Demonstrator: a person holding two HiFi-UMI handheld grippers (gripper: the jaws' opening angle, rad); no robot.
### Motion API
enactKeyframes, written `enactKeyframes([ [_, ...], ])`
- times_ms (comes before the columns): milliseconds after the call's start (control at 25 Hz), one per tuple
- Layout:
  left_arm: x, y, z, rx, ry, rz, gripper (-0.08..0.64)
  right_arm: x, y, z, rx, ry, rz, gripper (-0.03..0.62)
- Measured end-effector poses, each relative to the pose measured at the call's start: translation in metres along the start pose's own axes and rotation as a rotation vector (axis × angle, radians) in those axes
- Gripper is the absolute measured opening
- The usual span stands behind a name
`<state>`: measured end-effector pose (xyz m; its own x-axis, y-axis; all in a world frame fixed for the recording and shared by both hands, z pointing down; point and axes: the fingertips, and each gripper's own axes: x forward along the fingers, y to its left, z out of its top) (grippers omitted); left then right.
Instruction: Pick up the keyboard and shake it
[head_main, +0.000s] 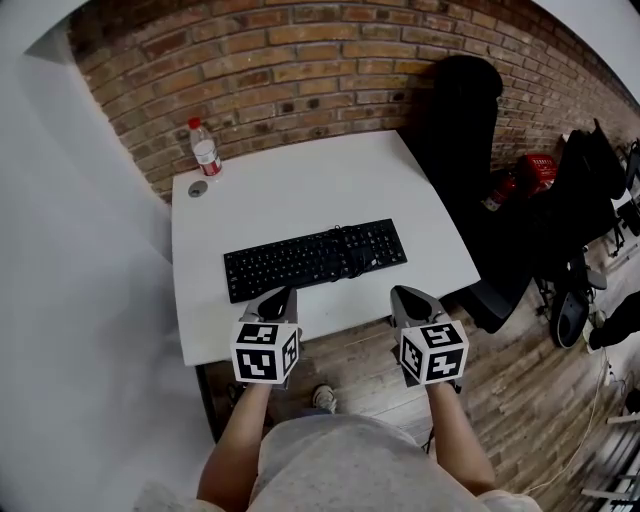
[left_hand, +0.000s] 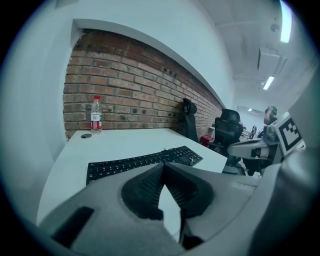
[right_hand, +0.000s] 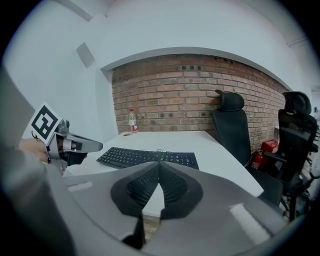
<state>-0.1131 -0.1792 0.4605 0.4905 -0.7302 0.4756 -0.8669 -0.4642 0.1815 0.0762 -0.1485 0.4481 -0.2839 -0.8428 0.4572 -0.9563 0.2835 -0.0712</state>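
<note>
Keyboard (head_main: 314, 258) untouched; fingers (left_hand: 142, 195) together, empty.

Office workroom.
- A white desk (head_main: 300, 190) is standing by an exposed brick wall (head_main: 300, 60).
- A black computer keyboard (head_main: 314, 258) is lying on the desk, and a plastic water bottle (head_main: 205, 147) is standing at its far left corner.
- A black high-backed chair (right_hand: 227, 125) is leaning at the wall to the desk's right, and a swivel chair (right_hand: 296, 132) is standing nearby.
- A red fire extinguisher (right_hand: 259, 159) is sitting low between the two chairs.
- A wood-plank floor (head_main: 520, 400) is running underneath.
- Strip lights (left_hand: 269, 82) are glowing on the white ceiling.
</note>
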Motion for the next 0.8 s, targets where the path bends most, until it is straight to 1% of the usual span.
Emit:
enactKeyframes([
  [200,0.010,0.025,0.001,-0.031,-0.004,0.022,-0.002,0.024,-0.009,0.008,0.003,0.002,0.028,0.009],
  [320,0.016,0.040,0.001,-0.049,-0.001,0.039,0.023,0.039,-0.018,0.012,-0.002,0.010,0.038,0.009],
  [400,0.020,0.048,-0.001,-0.060,0.004,0.050,0.028,0.050,-0.025,0.013,-0.010,0.024,0.048,0.011],
  [520,0.027,0.059,-0.006,-0.081,0.019,0.055,0.054,0.067,-0.036,0.011,-0.018,0.045,0.063,0.025],
  [800,0.049,0.090,-0.004,-0.127,0.039,0.105,0.106,0.111,-0.060,0.017,-0.031,0.076,0.119,0.038],
])
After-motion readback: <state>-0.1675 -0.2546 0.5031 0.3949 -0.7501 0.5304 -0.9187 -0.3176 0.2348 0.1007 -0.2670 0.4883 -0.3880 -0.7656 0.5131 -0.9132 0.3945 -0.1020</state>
